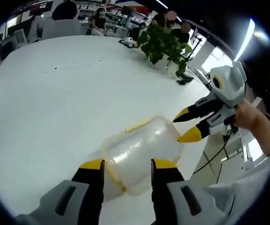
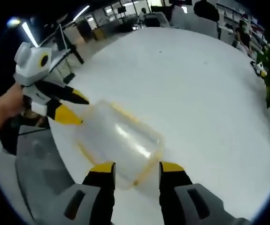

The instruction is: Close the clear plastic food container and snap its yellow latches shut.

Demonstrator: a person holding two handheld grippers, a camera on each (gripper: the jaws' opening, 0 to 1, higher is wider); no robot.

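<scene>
A clear, rounded-rectangular plastic food container with yellow edge trim (image 1: 142,152) lies on a broad white table (image 1: 69,93), close to the table's edge. Its walls are cloudy and glossy, catching soft highlights along the domed upper face, and a thin yellow band runs around the rim; a yellow latch strip (image 1: 138,124) shows along its far long side in the left gripper view, and in the right gripper view the same container (image 2: 120,143) shows yellow lines along its sides and near end. Whether the latches are snapped down cannot be told. The left gripper (image 1: 127,164), grey-bodied with black jaws and yellow tips, has its jaws spread, one on each side of the container's near end, seemingly touching its sides. In the right gripper view the right gripper (image 2: 137,167) likewise stands with its jaws apart, straddling the other end of the container, and the left gripper (image 2: 76,108) shows at the far end, a person's hand (image 2: 1,115) gripping it. In the left gripper view the right gripper's yellow tips (image 1: 184,125) sit at the container's far corner. A leafy green potted plant (image 1: 165,44) stands farther back on the table.
</scene>
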